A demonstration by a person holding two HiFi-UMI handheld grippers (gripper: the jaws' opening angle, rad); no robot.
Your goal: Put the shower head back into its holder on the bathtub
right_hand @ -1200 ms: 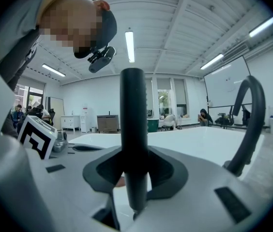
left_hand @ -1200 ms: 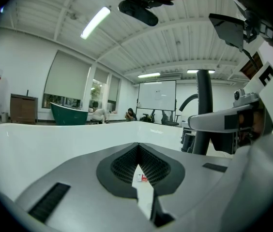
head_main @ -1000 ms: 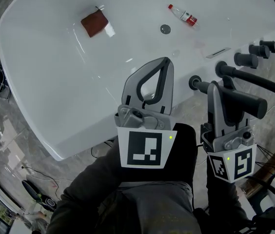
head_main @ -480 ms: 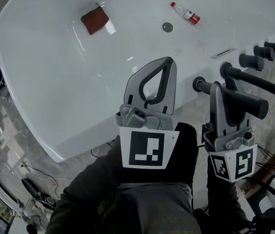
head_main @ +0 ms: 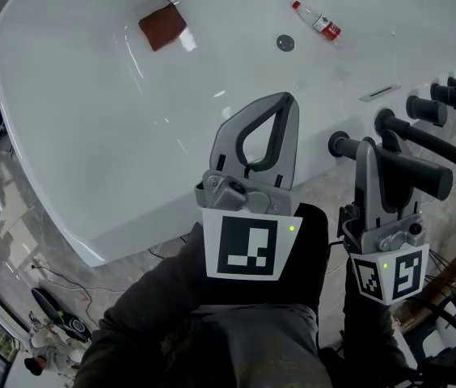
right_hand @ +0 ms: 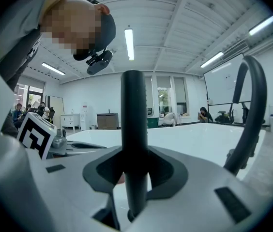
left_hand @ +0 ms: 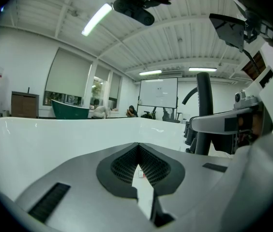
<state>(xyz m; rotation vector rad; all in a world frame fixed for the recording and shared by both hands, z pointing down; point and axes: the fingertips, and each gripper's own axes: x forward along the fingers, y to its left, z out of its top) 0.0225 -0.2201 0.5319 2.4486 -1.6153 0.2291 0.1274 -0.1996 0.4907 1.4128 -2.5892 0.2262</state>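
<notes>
Down in bathtub (head_main: 90, 120): bottle (head_main: 318, 21), brown cloth (head_main: 162, 27); right claw (head_main: 368, 145) tight on shower head (head_main: 412, 174), left claw (head_main: 283, 101) closed.

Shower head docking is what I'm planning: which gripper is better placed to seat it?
Right. The right gripper is shut on the shower head, close to the rim fittings; the left gripper is shut and empty over the tub.
</notes>
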